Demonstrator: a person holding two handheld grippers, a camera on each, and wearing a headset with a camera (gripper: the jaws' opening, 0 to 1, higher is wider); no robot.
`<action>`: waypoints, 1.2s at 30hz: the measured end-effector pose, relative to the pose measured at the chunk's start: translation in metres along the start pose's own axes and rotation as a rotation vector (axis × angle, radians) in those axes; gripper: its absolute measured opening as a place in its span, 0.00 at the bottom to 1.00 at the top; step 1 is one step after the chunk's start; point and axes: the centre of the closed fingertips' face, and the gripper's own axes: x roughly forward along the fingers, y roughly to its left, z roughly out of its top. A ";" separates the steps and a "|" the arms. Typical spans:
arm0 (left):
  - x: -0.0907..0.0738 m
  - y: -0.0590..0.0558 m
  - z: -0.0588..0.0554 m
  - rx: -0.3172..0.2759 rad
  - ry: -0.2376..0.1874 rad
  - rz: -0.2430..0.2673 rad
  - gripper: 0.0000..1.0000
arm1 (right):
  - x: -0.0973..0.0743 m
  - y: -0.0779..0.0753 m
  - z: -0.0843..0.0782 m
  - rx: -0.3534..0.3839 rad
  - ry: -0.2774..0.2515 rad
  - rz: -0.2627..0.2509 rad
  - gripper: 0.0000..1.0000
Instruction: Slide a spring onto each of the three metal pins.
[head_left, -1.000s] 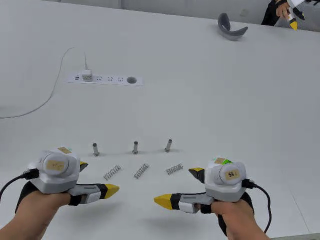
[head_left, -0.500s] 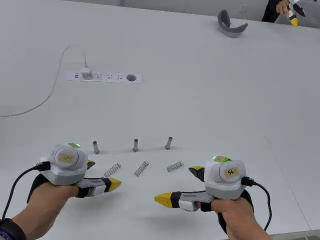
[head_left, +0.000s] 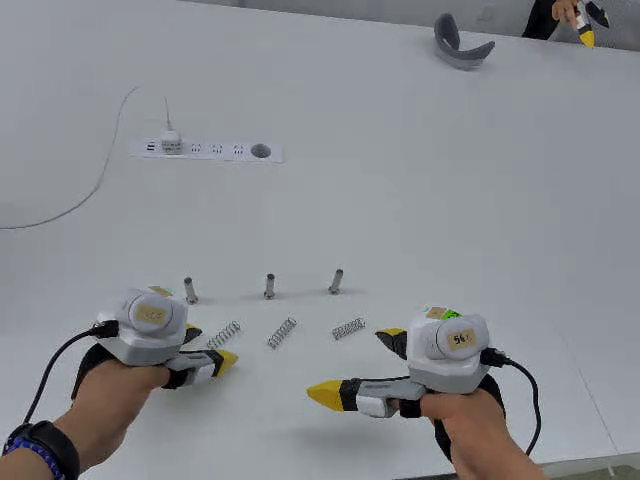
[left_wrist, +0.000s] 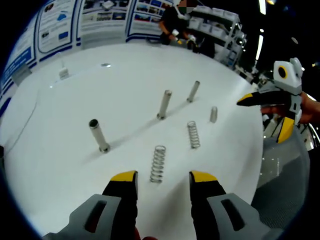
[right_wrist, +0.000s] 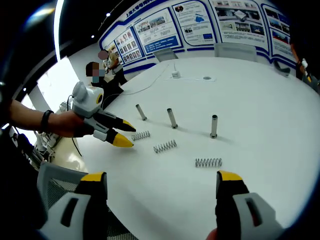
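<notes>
As far as I can see, nothing of the task is done yet. Three pins stand upright in a row on the white table (head_left: 420, 180): the left pin (head_left: 190, 291), the middle pin (head_left: 269, 286) and the right pin (head_left: 336, 281). All three are bare. In front of each pin, a little nearer to the person, a spring lies flat on the table: the left spring (head_left: 224, 335), the middle spring (head_left: 282, 332) and the right spring (head_left: 348, 328). No spring touches a pin. So all three springs are left to be picked up and slid on.

The left gripper (head_left: 208, 346) is low over the table, just beside the left spring. Its jaws are partly open and hold nothing. In the left gripper view this spring lies just ahead of the two jaws, in line with the gap but not inside it. I judge that this is the first spring it will take. The right gripper (head_left: 356, 365) is near the right spring but apart from it. Its jaws are wide open and empty, and they touch nothing that I can see.
</notes>
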 end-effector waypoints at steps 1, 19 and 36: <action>0.000 0.000 0.001 -0.001 -0.002 0.002 0.40 | 0.000 0.000 0.000 0.000 0.000 0.000 0.91; 0.011 0.007 0.000 0.107 0.038 0.063 0.15 | 0.000 0.000 0.001 -0.004 -0.001 0.005 0.91; -0.011 0.004 0.004 0.090 0.019 0.043 0.11 | 0.003 0.014 0.007 -0.002 -0.020 0.061 0.88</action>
